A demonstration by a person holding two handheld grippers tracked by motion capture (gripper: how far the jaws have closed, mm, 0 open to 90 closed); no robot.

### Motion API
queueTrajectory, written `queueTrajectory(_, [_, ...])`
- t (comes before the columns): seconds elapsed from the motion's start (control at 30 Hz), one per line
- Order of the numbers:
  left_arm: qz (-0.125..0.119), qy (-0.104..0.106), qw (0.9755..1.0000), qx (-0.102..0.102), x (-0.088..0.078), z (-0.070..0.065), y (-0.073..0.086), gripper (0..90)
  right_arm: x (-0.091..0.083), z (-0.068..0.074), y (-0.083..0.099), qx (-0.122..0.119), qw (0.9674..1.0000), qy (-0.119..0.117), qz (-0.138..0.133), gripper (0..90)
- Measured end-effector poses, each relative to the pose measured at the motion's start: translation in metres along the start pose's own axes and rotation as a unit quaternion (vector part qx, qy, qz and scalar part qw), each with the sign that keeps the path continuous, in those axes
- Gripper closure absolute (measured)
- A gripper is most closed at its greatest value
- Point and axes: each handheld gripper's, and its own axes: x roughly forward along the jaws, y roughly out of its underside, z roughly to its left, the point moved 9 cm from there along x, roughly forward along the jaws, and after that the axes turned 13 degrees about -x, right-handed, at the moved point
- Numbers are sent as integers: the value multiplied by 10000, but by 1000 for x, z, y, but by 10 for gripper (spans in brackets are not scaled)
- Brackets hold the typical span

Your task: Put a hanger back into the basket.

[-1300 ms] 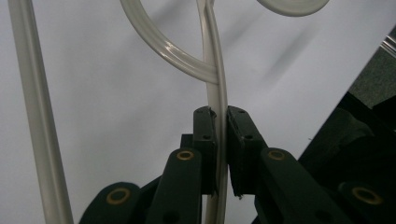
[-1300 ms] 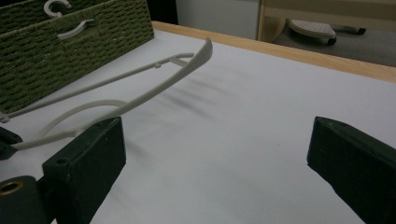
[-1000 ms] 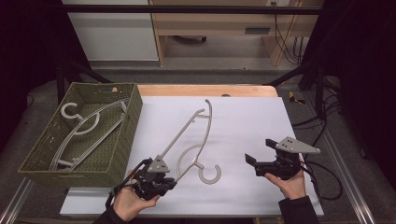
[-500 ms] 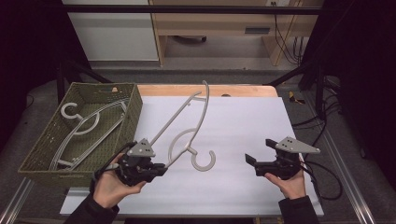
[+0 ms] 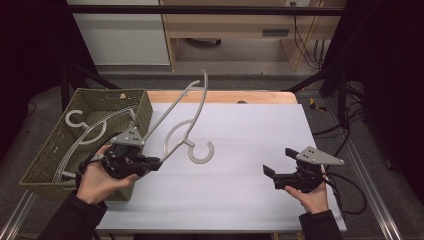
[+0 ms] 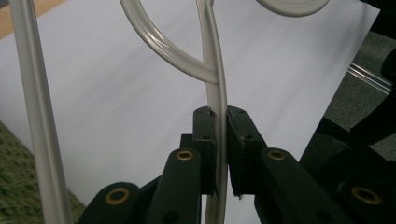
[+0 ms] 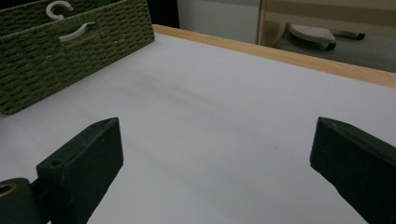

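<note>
A grey plastic hanger hangs tilted above the white table sheet, its hook low near the middle. My left gripper is shut on one thin arm of it, beside the basket's near right corner. In the left gripper view both black pads clamp the hanger rod, with the left gripper jaws pressed against it. My right gripper rests at the near right of the sheet, open and holding nothing. Its jaws in the right gripper view stand wide apart over bare sheet.
A green woven basket stands at the left edge of the table and holds another grey hanger. The basket also appears far left in the right gripper view. A wooden table edge runs along the back; cables lie off the right.
My left gripper has risen and shifted left toward the basket, lifting the hanger off the sheet. The right gripper has stayed where it was.
</note>
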Motion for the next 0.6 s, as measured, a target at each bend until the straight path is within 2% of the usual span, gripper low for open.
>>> queueTrajectory(0.27, [-50, 151, 9998, -103, -14, 15, -4, 824, 1, -1, 0, 21, 10000, 33, 17, 26])
queueTrajectory(0.43, [-41, 159, 9998, -131, -25, 30, -3, 824, 1, -1, 0, 23, 10000, 42, 22, 27])
queueTrajectory(0.6, [48, 30, 9998, -183, -36, 48, 1, 824, 1, -1, 1, 6, 10000, 46, 34, 28])
